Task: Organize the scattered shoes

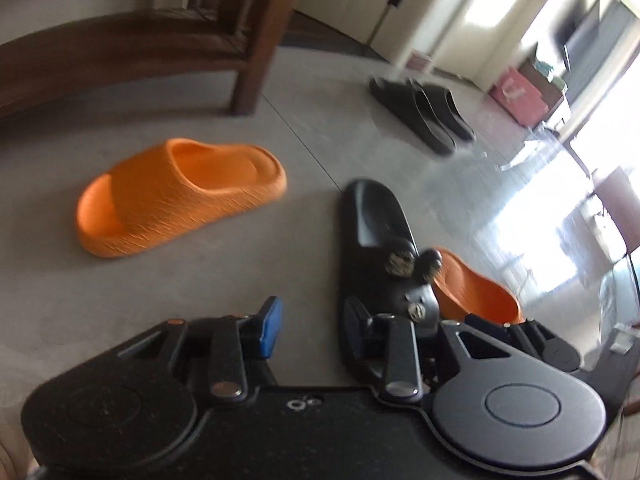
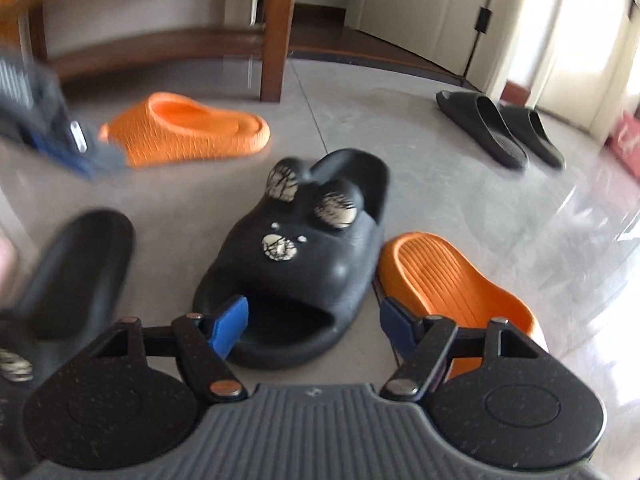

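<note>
Shoes scattered on grey floor (image 2: 460, 200). Bear slide (image 2: 304, 248), black with 2 ears, lies centre, toe toward right tool (image 2: 312, 322). Right tool spread wide, blue pads either side of the slide's toe opening, gripping nothing. Orange slide (image 2: 448, 284) just beside bear slide's right edge. 2nd orange slide (image 2: 188, 132) farther off, near wooden leg (image 2: 276, 28). Black pair (image 2: 500, 128) side by side, well apart by the doorway. Another black slide (image 2: 76, 268) at left, blurred. Left tool (image 1: 312, 322) spread, empty, low beside bear slide (image 1: 380, 256); also visible blurred at upper left of right wrist view.
</note>
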`<action>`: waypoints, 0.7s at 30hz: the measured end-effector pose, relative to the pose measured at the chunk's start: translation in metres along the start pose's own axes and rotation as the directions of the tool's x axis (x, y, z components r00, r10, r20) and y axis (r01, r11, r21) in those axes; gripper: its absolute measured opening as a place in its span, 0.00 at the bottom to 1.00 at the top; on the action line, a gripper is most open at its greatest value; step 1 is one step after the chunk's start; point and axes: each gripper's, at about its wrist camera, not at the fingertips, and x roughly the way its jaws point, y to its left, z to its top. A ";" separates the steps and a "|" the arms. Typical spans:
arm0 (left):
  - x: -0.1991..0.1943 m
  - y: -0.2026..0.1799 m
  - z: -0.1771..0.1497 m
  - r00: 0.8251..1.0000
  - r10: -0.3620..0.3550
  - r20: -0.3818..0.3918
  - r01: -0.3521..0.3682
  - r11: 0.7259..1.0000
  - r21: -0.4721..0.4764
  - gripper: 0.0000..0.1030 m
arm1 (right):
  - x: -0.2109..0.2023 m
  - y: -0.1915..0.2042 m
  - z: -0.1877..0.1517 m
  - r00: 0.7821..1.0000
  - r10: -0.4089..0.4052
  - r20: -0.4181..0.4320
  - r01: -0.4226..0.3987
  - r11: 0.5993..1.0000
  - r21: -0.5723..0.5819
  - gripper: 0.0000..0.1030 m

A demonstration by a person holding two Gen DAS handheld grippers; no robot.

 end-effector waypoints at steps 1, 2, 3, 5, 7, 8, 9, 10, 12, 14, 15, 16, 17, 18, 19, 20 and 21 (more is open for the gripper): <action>-0.005 0.003 0.002 1.000 0.003 0.003 -0.003 1.000 -0.005 0.41 | 0.007 0.009 0.000 0.999 -0.038 0.013 0.039 0.996 -0.080 0.74; -0.011 0.004 0.004 1.000 0.003 0.011 -0.003 1.000 -0.005 0.41 | 0.012 0.015 -0.002 0.997 -0.065 0.030 0.069 0.988 -0.140 0.73; -0.019 0.003 0.005 1.000 0.002 0.020 -0.002 1.000 -0.004 0.42 | 0.016 0.020 -0.003 0.995 -0.089 0.049 0.097 0.976 -0.196 0.72; -0.024 -0.001 0.009 0.999 0.000 0.039 -0.001 1.000 0.018 0.43 | 0.023 0.025 -0.006 0.988 -0.121 0.094 0.142 0.950 -0.279 0.62; -0.028 -0.007 0.008 0.999 -0.004 0.053 0.001 0.999 0.046 0.43 | 0.024 0.023 -0.007 0.986 -0.091 0.139 0.130 0.943 -0.305 0.49; -0.028 -0.009 0.009 0.998 -0.009 0.056 0.006 0.999 0.053 0.44 | 0.022 0.022 -0.007 0.984 -0.085 0.159 0.132 0.940 -0.314 0.47; -0.028 -0.011 0.010 0.998 -0.014 0.058 0.011 0.998 0.056 0.44 | 0.019 0.019 -0.007 0.981 -0.073 0.181 0.128 0.940 -0.316 0.45; -0.029 -0.010 0.009 0.998 -0.017 0.058 0.014 0.998 0.059 0.44 | 0.015 0.015 -0.006 0.979 -0.061 0.194 0.120 0.944 -0.306 0.45; -0.026 -0.012 0.011 0.998 -0.012 0.063 0.008 0.998 0.066 0.44 | 0.004 0.006 -0.006 0.975 -0.025 0.220 0.089 0.955 -0.284 0.44; -0.025 -0.011 0.013 0.998 -0.005 0.067 0.001 0.997 0.071 0.44 | -0.013 -0.005 -0.010 0.967 0.035 0.254 0.039 0.960 -0.278 0.43; -0.023 -0.009 0.013 0.998 -0.001 0.068 -0.004 0.997 0.077 0.44 | -0.022 -0.009 -0.014 0.963 0.071 0.261 0.006 0.959 -0.285 0.43; -0.022 -0.007 0.013 0.998 0.003 0.070 -0.009 0.997 0.083 0.45 | -0.031 -0.012 -0.019 0.958 0.108 0.265 -0.027 0.956 -0.291 0.43; -0.020 -0.005 0.014 0.998 0.011 0.068 -0.017 0.996 0.089 0.45 | -0.038 -0.016 -0.024 0.956 0.139 0.259 -0.057 0.953 -0.299 0.43; -0.019 -0.003 0.014 0.998 0.021 0.064 -0.027 0.995 0.095 0.46 | -0.045 -0.021 -0.032 0.954 0.172 0.246 -0.092 0.948 -0.305 0.43; -0.017 -0.001 0.014 0.998 0.030 0.060 -0.036 0.994 0.101 0.48 | -0.052 -0.026 -0.041 0.951 0.205 0.231 -0.128 0.942 -0.311 0.43; -0.015 0.001 0.014 0.998 0.039 0.057 -0.045 0.993 0.107 0.49 | -0.058 -0.030 -0.049 0.947 0.239 0.216 -0.164 0.935 -0.316 0.43; -0.013 0.003 0.014 0.997 0.049 0.053 -0.054 0.992 0.113 0.51 | -0.064 -0.037 -0.057 0.941 0.271 0.202 -0.202 0.930 -0.306 0.43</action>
